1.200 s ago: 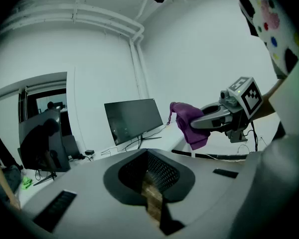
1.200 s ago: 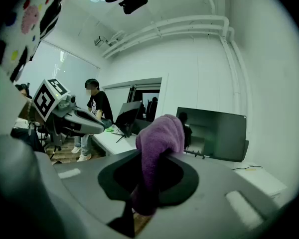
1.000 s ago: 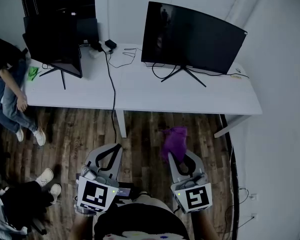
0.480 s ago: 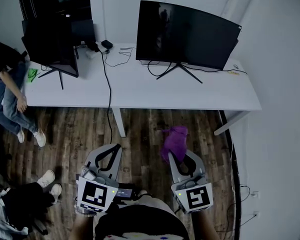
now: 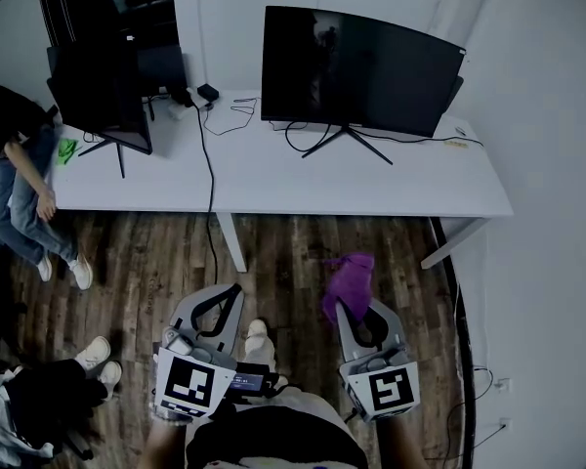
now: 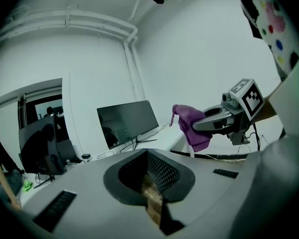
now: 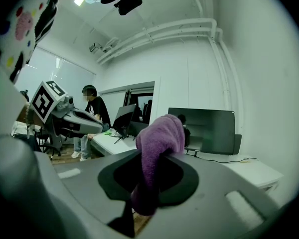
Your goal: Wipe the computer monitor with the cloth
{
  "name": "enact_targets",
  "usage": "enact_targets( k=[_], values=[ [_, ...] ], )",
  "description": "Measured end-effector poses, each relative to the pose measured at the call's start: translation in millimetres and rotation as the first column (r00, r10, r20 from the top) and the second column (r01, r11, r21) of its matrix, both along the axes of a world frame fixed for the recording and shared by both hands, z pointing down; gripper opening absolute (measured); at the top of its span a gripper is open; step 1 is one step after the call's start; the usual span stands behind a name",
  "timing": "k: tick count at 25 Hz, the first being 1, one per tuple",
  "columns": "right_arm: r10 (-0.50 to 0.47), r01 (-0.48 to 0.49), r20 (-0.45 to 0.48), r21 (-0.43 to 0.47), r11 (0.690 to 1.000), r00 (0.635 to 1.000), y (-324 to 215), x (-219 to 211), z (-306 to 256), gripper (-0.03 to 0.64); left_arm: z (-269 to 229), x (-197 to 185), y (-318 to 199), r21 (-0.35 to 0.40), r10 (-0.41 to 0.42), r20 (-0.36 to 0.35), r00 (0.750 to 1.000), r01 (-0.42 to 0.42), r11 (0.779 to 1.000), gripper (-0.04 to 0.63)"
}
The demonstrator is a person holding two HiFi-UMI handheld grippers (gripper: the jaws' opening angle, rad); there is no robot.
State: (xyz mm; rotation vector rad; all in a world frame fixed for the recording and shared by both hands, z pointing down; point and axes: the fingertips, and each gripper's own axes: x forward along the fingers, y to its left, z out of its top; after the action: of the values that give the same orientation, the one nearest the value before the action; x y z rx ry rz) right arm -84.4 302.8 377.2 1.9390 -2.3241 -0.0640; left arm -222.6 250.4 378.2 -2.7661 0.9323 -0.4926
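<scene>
The wide black computer monitor (image 5: 361,66) stands on a white table (image 5: 273,179), well ahead of both grippers. It also shows in the left gripper view as the monitor (image 6: 128,122) and in the right gripper view as the monitor (image 7: 209,128). My right gripper (image 5: 358,305) is shut on a purple cloth (image 5: 348,281), which bunches up over the jaws as the cloth (image 7: 157,151). My left gripper (image 5: 225,299) hangs beside it over the wooden floor, jaws together with nothing in them.
A second dark monitor (image 5: 103,91) stands at the table's left end, with a black cable (image 5: 211,164) running down off the table. A person (image 5: 15,164) sits at the left. A bag and shoes (image 5: 49,384) lie on the floor at lower left. A wall (image 5: 557,213) closes the right side.
The view has shifted a little toward the table and my white shoe now shows between the grippers. Both grippers sit slightly lower in the frame; the cloth stays held.
</scene>
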Motion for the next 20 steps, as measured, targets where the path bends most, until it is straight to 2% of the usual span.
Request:
enact_targets(
  k=[10,20],
  values=[
    [0.022,-0.022,-0.023,-0.003,1.000,0.999,-32,26,2,0.069,0,29,-43,0.010,0.018,-0.019,1.000,-0.018,1.000,0.006],
    [0.035,-0.034,-0.033,0.009,0.999,0.999,-127,57,-7,0.069,4,66,-142,-0.001,0.043,-0.020,0.999,-0.043,0.999,0.006]
  ],
)
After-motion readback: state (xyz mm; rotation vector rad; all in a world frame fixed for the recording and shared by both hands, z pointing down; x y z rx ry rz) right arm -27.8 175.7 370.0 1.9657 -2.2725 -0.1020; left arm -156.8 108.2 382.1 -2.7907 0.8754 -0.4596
